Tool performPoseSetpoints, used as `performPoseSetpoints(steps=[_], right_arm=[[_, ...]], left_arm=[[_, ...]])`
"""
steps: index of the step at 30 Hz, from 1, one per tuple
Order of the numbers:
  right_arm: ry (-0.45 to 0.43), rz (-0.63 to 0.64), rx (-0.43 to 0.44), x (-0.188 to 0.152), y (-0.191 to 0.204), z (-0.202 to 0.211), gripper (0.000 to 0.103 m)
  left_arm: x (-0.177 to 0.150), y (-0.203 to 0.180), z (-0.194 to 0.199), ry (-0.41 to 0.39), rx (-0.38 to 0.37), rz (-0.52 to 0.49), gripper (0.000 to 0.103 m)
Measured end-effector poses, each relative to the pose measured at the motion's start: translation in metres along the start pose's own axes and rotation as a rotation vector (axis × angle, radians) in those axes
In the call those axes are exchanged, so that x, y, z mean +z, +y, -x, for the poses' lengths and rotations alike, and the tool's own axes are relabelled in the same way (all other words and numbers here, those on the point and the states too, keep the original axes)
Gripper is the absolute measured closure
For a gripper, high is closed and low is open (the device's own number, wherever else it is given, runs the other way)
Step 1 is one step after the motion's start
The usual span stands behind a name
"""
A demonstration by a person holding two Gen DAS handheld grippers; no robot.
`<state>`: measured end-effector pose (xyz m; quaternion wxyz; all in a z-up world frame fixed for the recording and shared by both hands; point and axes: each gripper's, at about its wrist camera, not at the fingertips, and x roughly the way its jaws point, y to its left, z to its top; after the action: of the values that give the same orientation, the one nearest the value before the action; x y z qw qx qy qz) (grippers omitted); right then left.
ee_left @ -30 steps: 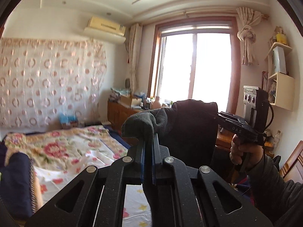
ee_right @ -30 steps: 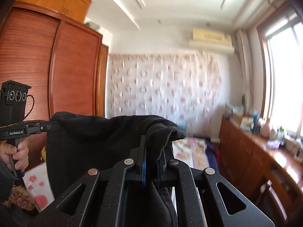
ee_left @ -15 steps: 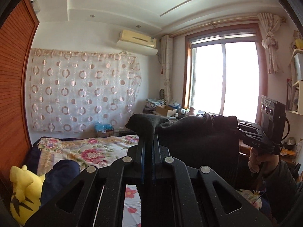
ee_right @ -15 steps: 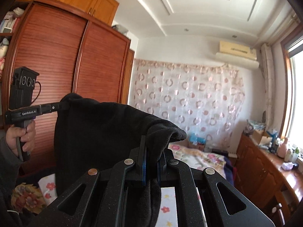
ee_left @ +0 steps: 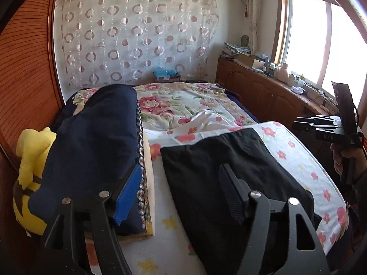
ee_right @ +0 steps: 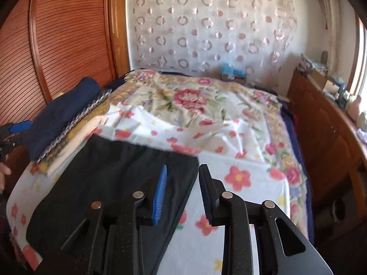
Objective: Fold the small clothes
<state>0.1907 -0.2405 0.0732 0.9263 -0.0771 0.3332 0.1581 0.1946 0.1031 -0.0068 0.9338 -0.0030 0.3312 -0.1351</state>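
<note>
A black garment (ee_left: 229,160) lies spread flat on the flowered bed sheet (ee_left: 296,151). My left gripper (ee_left: 181,183) hovers over the garment's near left part. Its jaws are opening wide and the pads press on nothing. In the right wrist view the same black garment (ee_right: 110,174) fills the lower left. My right gripper (ee_right: 182,183) hangs above the garment's right edge with its jaws opening. The cloth edge runs below the gap and is not pinched. The right gripper (ee_left: 321,128) also shows at the right of the left wrist view, held by a hand.
A stack of folded clothes topped by a navy piece (ee_left: 91,149) sits on the bed left of the garment, with a yellow plush toy (ee_left: 29,160) beside it. A wooden wardrobe (ee_right: 57,45) stands on the left and a low cabinet (ee_right: 325,137) along the right.
Both grippers held the black garment up in the air, shut on its top corners. They swung down to the bed and let go, and the garment now lies flat.
</note>
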Motion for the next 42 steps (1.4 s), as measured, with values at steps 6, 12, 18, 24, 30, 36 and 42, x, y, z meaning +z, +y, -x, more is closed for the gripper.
performPoseSetpoints(steps=[6, 12, 18, 24, 30, 36, 42], right_arm=[[0.029, 0.014, 0.101, -0.066, 0.026, 0.052, 0.05], [0.107, 0.004, 0.152, -0.125, 0.026, 0.052, 0.049], [0.151, 0.005, 0.169, -0.141, 0.016, 0.051, 0.044], [0.128, 0.047, 0.182, -0.131, 0.017, 0.049, 0.036], [0.142, 0.189, 0.23, -0.133, 0.037, 0.059, 0.052], [0.129, 0.226, 0.251, -0.133, 0.035, 0.064, 0.092], [0.033, 0.124, 0.322, -0.104, -0.001, 0.111, 0.092]], left_arm=[[-0.056, -0.026, 0.023, 0.081, -0.057, -0.004, 0.031], [-0.102, -0.056, 0.036, 0.167, -0.14, -0.019, 0.031], [-0.127, -0.076, 0.036, 0.227, -0.147, -0.037, 0.031], [-0.142, -0.071, 0.041, 0.216, -0.149, -0.016, 0.04], [-0.143, -0.07, 0.043, 0.216, -0.199, 0.007, 0.086], [-0.119, -0.062, 0.071, 0.107, -0.248, 0.06, 0.098], [-0.06, -0.056, 0.088, -0.01, -0.273, 0.078, 0.098]])
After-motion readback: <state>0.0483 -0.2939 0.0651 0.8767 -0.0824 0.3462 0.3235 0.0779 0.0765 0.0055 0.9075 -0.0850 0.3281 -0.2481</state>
